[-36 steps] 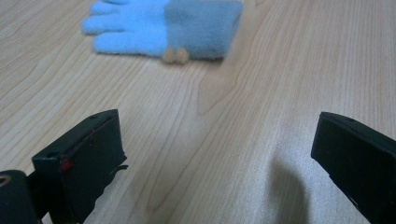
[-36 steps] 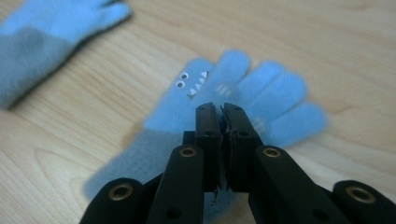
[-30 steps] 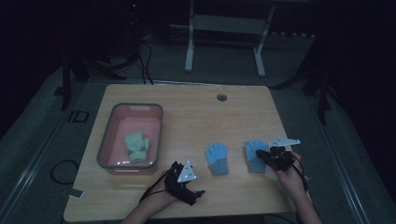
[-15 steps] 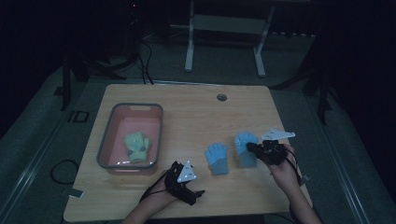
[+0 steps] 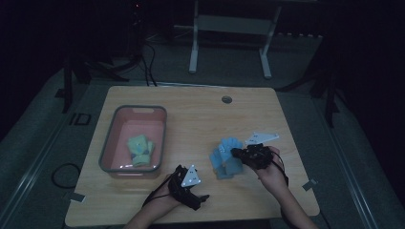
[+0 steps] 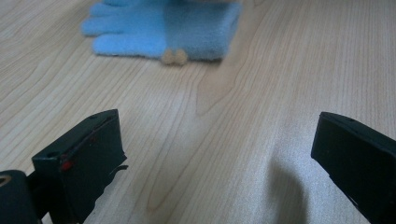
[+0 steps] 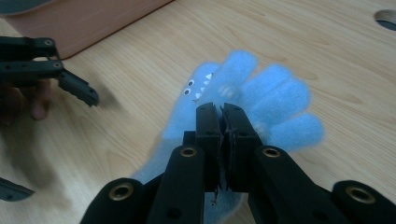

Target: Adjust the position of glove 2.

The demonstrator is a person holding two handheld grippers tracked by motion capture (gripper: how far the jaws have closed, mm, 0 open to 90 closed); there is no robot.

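Two light blue gloves lie close together on the wooden table (image 5: 200, 119). One blue glove (image 5: 230, 145) (image 7: 280, 98), with a small monster face, is pinched at its cuff by my right gripper (image 5: 239, 153) (image 7: 223, 109), which is shut on it. It overlaps the other blue glove (image 5: 223, 168) (image 6: 187, 28), which lies flat. My left gripper (image 5: 201, 197) (image 6: 217, 123) rests near the table's front edge, open wide, with bare wood between its jaws. It also shows as the left gripper (image 7: 42, 130) in the right gripper view.
A pink tub (image 5: 133, 109) (image 7: 93, 18) stands at the left of the table with green gloves (image 5: 139, 150) inside. A round cable hole (image 5: 227, 99) (image 7: 385, 18) sits near the far edge. Beyond the table, a white desk frame (image 5: 193, 43) stands on the floor.
My right gripper has carried its blue glove leftward until it overlaps the other blue glove. The left gripper has stayed where it was.
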